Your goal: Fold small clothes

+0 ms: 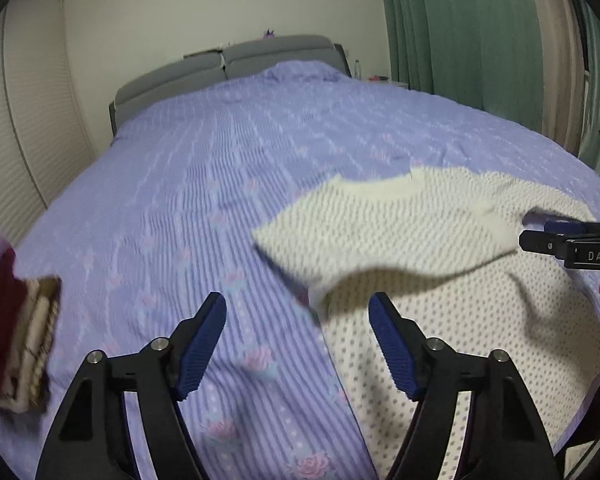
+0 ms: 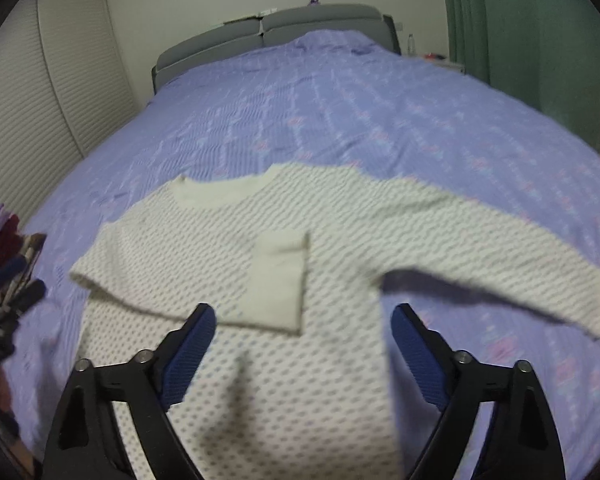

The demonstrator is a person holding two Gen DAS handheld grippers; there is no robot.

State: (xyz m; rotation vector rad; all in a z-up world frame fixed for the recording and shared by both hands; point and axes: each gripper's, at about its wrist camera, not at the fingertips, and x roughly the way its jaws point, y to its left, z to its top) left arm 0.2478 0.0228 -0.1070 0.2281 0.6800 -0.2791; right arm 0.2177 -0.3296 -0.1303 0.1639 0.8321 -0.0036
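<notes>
A cream knitted sweater (image 1: 400, 224) (image 2: 340, 216) lies flat on the purple bedspread (image 1: 180, 184), neckline toward the headboard. One sleeve is folded across the chest, its cuff (image 2: 278, 276) near the middle. The other sleeve (image 2: 500, 264) stretches out to the right. My left gripper (image 1: 298, 314) hovers open just beside the sweater's left edge, with only the folded sleeve's corner past its tips. My right gripper (image 2: 303, 314) stands open above the sweater's lower body, pads off the fabric. It also shows side-on at the right edge of the left wrist view (image 1: 556, 242).
A pile of folded clothes (image 1: 16, 340) (image 2: 4, 240) in dark red, purple and stripes sits at the bed's left edge. A grey headboard (image 1: 236, 60) stands at the far end, slatted wardrobe doors (image 2: 32, 112) on the left, and green curtains (image 1: 460, 32) on the right.
</notes>
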